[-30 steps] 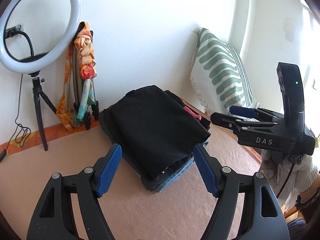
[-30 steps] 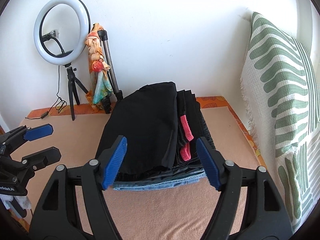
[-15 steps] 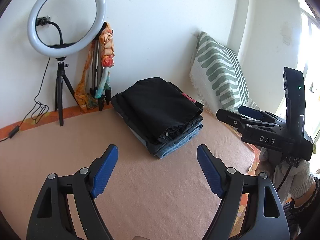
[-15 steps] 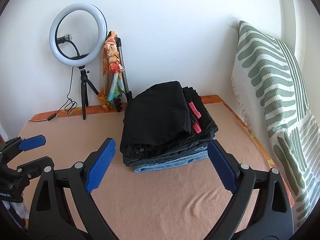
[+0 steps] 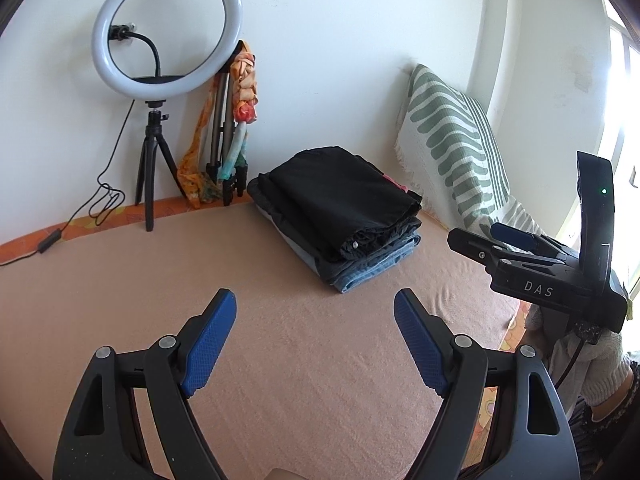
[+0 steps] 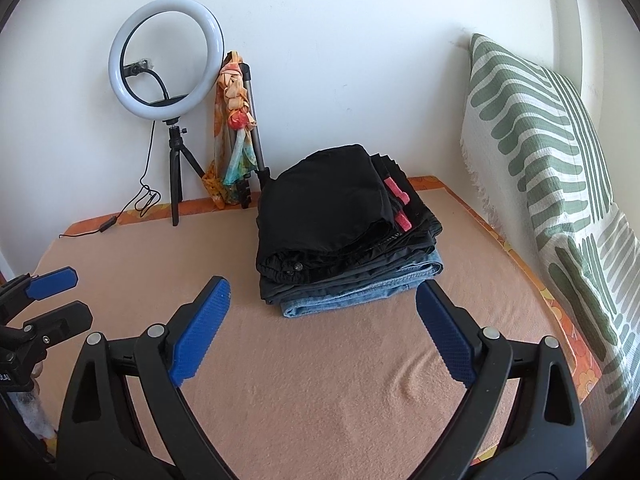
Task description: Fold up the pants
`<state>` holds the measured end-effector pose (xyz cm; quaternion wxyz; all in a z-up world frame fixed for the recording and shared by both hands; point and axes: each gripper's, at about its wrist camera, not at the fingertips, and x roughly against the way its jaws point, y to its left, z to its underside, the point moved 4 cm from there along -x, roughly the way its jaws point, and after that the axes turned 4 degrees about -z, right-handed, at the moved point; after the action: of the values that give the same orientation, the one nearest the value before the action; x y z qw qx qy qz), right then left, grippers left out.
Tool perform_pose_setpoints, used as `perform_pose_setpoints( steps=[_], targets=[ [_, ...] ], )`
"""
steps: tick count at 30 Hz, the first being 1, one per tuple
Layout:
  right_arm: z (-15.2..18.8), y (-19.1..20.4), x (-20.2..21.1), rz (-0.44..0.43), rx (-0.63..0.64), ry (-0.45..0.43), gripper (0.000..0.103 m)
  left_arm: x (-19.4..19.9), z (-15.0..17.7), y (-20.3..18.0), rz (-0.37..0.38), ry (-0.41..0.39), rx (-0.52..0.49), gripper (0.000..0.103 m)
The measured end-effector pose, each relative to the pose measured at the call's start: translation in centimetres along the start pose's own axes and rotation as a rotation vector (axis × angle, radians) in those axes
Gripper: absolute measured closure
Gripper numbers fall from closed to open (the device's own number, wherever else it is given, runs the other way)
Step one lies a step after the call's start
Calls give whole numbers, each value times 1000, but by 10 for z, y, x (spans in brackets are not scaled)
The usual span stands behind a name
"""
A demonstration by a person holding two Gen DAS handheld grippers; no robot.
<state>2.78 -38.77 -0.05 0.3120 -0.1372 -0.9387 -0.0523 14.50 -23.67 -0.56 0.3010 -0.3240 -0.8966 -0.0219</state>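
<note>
A stack of folded pants [image 5: 340, 212] sits on the peach blanket [image 5: 280, 340], black pants on top and blue jeans at the bottom; it also shows in the right wrist view [image 6: 344, 232]. My left gripper [image 5: 316, 312] is open and empty, well short of the stack. My right gripper [image 6: 324, 300] is open and empty, just in front of the stack. The right gripper shows at the right edge of the left wrist view [image 5: 500, 240], and the left gripper shows at the left edge of the right wrist view [image 6: 56, 292].
A ring light on a tripod [image 5: 160, 64] and a tripod wrapped in a colourful scarf [image 5: 240, 120] stand against the back wall. A green striped cushion [image 6: 560, 180] leans at the right. A cable [image 5: 60, 232] lies along the blanket's far edge.
Both grippers have pulled back from the stack, which now looks smaller and farther away. Both stay open and empty.
</note>
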Motion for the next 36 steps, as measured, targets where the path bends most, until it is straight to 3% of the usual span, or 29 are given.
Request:
perform_pose_setpoints(
  steps=[9, 17, 27, 31, 36],
  targets=[
    [11, 0, -6, 13, -10, -1, 7, -6, 11, 7, -104, 9, -25, 19],
    [12, -4, -7, 17, -26, -6, 7, -5, 16, 10, -99, 6, -20, 17],
    [14, -5, -8, 21, -36, -5, 7, -7, 16, 12, -144, 22, -16, 16],
    [13, -2, -9, 25, -23, -9, 7, -5, 16, 12, -166, 3, -26, 2],
    [13, 0, -10, 22, -23, -9, 7, -4, 15, 14, -155, 5, -13, 2]
  ],
)
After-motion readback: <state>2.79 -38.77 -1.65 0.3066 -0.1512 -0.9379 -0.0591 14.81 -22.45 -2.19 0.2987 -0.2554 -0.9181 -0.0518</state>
